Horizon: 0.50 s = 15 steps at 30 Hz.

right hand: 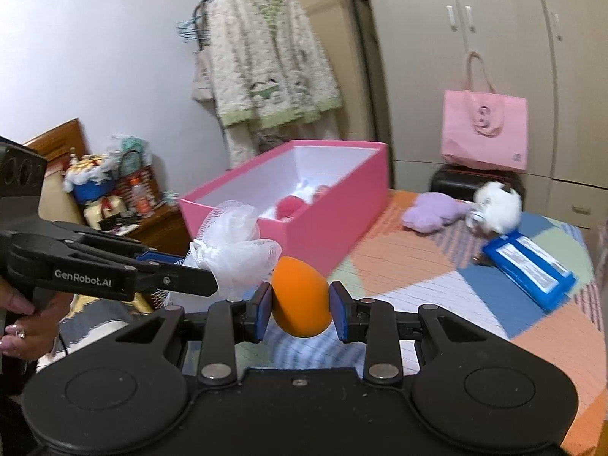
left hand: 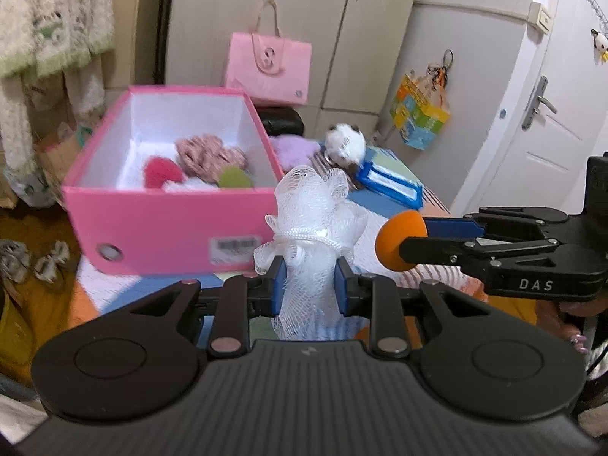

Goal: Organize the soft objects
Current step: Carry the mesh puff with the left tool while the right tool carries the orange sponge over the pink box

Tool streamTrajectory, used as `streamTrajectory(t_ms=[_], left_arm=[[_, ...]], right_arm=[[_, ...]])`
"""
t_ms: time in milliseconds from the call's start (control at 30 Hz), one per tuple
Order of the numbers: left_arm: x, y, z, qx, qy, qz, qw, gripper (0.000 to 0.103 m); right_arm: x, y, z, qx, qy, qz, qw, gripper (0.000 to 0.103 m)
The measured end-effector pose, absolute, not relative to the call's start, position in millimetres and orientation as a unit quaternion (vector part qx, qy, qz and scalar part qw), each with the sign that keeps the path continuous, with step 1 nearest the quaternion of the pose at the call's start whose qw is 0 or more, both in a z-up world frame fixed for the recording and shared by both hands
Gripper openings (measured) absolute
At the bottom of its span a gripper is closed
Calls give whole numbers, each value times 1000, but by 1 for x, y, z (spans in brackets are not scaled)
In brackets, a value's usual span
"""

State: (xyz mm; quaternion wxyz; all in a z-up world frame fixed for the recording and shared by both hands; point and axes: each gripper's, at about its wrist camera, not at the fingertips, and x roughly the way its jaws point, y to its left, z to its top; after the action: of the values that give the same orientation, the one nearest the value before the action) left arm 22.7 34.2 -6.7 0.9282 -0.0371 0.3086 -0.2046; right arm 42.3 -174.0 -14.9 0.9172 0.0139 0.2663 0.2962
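Since the pink box [left hand: 163,224] on the bed [right hand: 437,281] stood open, evidently as the bin, the left gripper [left hand: 308,285] held its fingers clamped on a mesh puff [left hand: 315,212] and the right gripper [right hand: 300,306] pinched an orange sponge [right hand: 300,296], both just short of it.

The left gripper [left hand: 308,290] points forward and somewhat downward, its blue pads [left hand: 276,285] pressed in from both sides on a white mesh bath puff [left hand: 315,220], with the person's left hand [right hand: 22,326] wrapped around its handle. The right gripper [right hand: 300,309] sits just beside it at about the same level, pads [right hand: 264,309] clamped on an orange egg-shaped sponge [right hand: 300,296]. In the left wrist view it reaches in from the right edge, its tips close to the left one's.
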Motion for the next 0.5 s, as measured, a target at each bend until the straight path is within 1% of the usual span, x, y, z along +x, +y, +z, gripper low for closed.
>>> streamTrajectory(t_ms=[233,500], left_arm=[[25,51,20,-21,254,-180,950,25],[57,68,38,-26,218,-159,962,25]], right_arm=[[51,-146,8,-10,228,326,917,38],[96,-118,31,-15,200,344,917,38]])
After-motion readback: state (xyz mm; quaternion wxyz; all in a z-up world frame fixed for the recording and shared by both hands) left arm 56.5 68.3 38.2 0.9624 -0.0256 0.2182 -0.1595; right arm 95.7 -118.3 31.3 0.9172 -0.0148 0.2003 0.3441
